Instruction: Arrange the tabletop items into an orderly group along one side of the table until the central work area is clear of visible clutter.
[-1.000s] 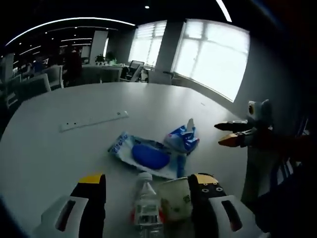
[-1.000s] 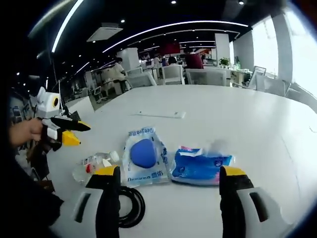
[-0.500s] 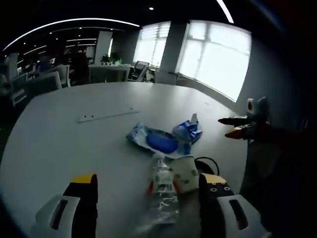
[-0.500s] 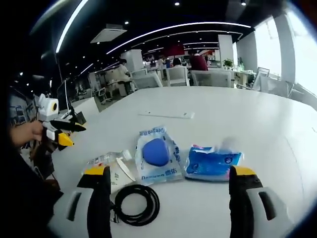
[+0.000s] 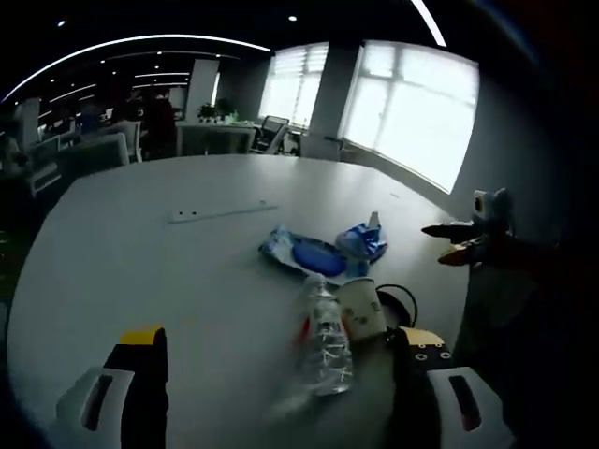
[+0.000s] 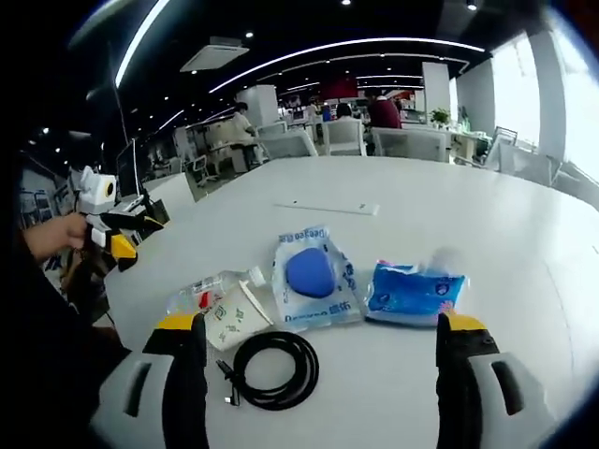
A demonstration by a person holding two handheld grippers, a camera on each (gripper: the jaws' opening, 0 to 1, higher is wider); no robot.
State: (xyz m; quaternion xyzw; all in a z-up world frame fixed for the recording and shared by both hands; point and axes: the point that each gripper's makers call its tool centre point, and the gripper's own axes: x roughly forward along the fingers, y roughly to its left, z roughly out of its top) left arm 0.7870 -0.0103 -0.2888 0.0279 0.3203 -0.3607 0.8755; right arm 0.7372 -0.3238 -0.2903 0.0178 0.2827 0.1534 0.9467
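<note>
table first, big white round-edged thing taking up the middle of both views, and the clutter sits bunched near one edge of it: a pouch with a blue pad at centre frame in the right gripper view, a blue wipes pack just right of it, a clear bottle lying on its side at left with a paper cup tipped over against it, and a black cable coil lower centre, nearest that camera. right gripper has its jaws wide apart, holding nothing, and the coil lies pretty much straight ahead between them, so i'd say that side is better placed for the cable and the packs. in the left gripper view the bottle runs lengthwise away from the camera, cup touching its right side, both just ahead of the left gripper, which is also spread open and empty. a hand holds the left gripper at mid left of the right gripper view, off the table edge, level-ish. nothing's lined up yet imo.
</note>
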